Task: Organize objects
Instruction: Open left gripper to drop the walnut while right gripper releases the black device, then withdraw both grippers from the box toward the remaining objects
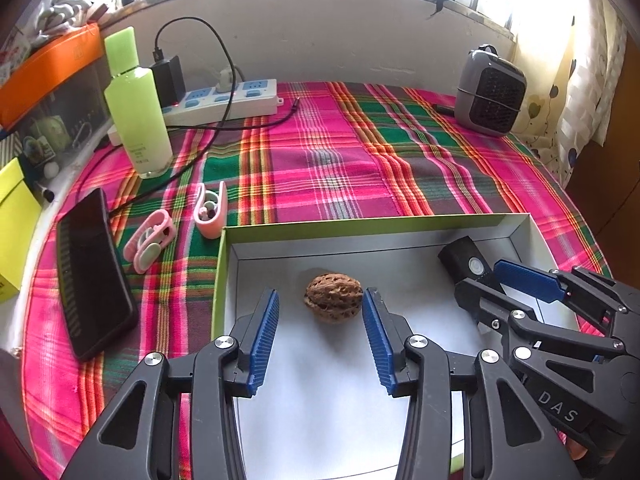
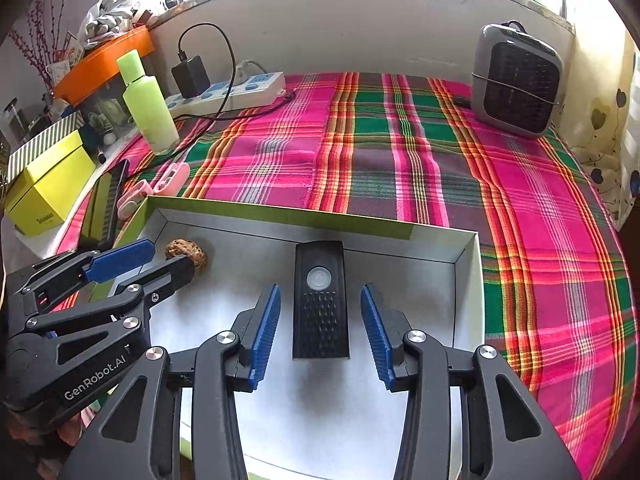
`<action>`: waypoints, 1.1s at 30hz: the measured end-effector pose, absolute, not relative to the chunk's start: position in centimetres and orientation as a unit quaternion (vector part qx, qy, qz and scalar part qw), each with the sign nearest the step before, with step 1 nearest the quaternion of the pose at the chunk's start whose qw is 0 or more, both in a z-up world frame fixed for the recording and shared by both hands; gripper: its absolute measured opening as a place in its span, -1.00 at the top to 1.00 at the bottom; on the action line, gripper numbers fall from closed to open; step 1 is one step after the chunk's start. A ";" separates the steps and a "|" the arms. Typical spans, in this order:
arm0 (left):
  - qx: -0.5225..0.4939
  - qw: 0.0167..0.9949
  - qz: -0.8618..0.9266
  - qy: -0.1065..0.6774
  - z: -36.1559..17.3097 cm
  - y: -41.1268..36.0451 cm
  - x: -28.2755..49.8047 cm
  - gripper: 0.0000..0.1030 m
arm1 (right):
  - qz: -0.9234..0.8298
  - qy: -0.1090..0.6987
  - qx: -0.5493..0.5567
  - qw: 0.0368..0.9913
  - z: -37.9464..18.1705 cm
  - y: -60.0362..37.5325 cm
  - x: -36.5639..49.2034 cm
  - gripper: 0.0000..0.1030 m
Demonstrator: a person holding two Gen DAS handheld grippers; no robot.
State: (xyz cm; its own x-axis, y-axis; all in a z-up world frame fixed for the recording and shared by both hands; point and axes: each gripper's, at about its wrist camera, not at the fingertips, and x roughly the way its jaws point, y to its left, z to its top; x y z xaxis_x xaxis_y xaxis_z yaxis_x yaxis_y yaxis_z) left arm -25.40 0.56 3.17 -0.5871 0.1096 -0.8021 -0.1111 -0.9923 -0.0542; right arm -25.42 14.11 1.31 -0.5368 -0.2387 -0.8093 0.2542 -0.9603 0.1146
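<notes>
both in the green-edged box (image 1: 224,264): walnut (image 1: 333,298) between wide-open left gripper (image 1: 320,312), black remote (image 2: 319,300) between wide-open right gripper (image 2: 320,312); seemingly just placed, next fetching pink clips (image 1: 150,240)

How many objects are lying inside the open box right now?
2: a walnut lies between the left tool's open fingers, and a black remote between the right tool's open fingers. The near part of the box is hidden.
</notes>
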 end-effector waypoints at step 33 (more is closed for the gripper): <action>-0.403 0.049 0.914 -0.018 6.0 0.2 -14.1 0.18 | -0.902 0.004 0.403 0.152 4.0 14.9 -14.6 0.16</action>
